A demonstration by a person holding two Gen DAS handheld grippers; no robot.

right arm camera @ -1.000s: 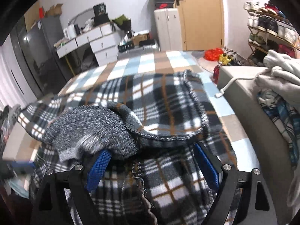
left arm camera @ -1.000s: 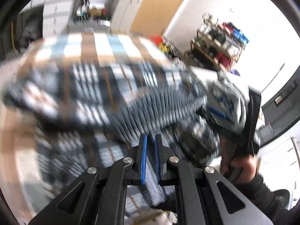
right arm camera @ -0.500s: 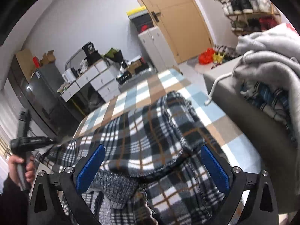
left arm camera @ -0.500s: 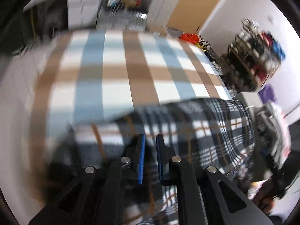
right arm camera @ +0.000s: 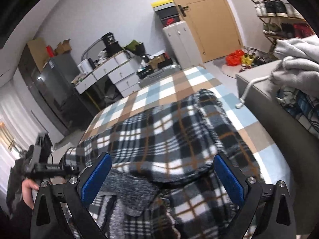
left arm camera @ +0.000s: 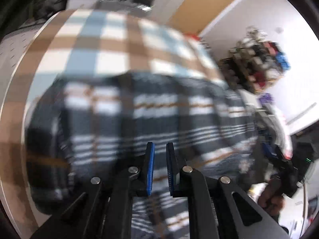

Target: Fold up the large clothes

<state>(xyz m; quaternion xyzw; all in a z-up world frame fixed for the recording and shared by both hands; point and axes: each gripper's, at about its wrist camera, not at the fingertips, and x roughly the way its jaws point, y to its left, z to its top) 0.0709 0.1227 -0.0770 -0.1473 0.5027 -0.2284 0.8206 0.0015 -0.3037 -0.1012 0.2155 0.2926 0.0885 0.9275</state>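
Plaid garment (right arm camera: 159, 139): spread on checked bed (right arm camera: 179, 83), near edge. Right gripper (right arm camera: 162, 179): fingers wide apart, nothing clamped. Left gripper (left arm camera: 159, 171): fingers nearly together, empty.

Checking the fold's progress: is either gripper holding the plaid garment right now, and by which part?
The right gripper is open, holding nothing. The left gripper is nearly shut at the plaid garment; blur hides any pinch.

Left wrist view: close above the plaid garment (left arm camera: 159, 119), tilted steeply down, blurred.
Right wrist view: shallower, looking across the checked bed (right arm camera: 179, 87) toward the door (right arm camera: 211, 20).
Shared: garment, bed, shoe rack (right arm camera: 279, 14).
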